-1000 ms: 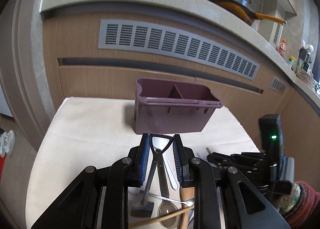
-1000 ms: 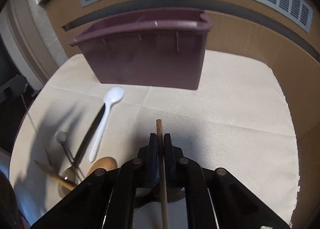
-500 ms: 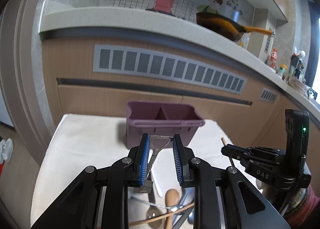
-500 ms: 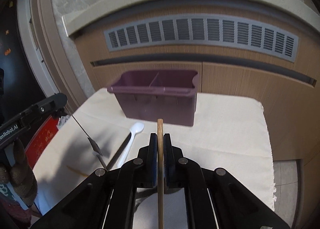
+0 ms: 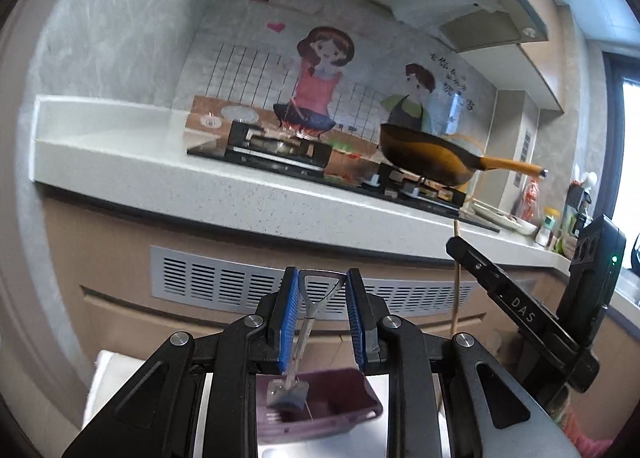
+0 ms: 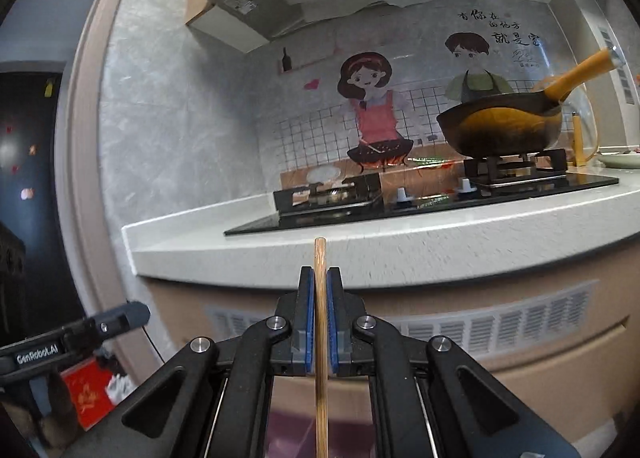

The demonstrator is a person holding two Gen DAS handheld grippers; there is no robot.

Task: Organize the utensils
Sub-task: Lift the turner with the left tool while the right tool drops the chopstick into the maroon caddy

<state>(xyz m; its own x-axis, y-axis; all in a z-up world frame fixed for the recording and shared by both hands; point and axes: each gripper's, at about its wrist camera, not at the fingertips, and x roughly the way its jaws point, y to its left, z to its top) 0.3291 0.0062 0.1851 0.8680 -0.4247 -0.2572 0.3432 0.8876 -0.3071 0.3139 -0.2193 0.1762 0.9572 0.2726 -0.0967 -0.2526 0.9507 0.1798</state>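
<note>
**Currently: both grippers raised with utensils in hand**

Presently the left gripper [image 5: 322,278] grasps a slim metal utensil with a triangular loop handle [image 5: 310,308]; the loop sits between the blue ribbed pads [image 5: 289,318], and the shaft hangs down to a small flat grey head just above the container. The right gripper [image 6: 320,278] is clenched on a thin round wooden chopstick [image 6: 321,338], which stands upright between its pads, its blunt tip rising above the fingertips.

A mauve rectangular plastic utensil caddy [image 5: 344,414] appears low in the left wrist view, behind the gripper body. The utensil's head hangs over its opening; what lies inside cannot be told. The caddy stands on a pale cloth-covered table [image 5: 102,374].

Compared with a second ago, both grippers have risen and tilted up: the views then looked down on the table, the caddy and the loose spoons, whereas the white stone counter [image 6: 400,254], the black gas hob [image 6: 420,202] and an orange-handled wok [image 6: 504,126] now fill them. Both grips are unchanged.
</note>
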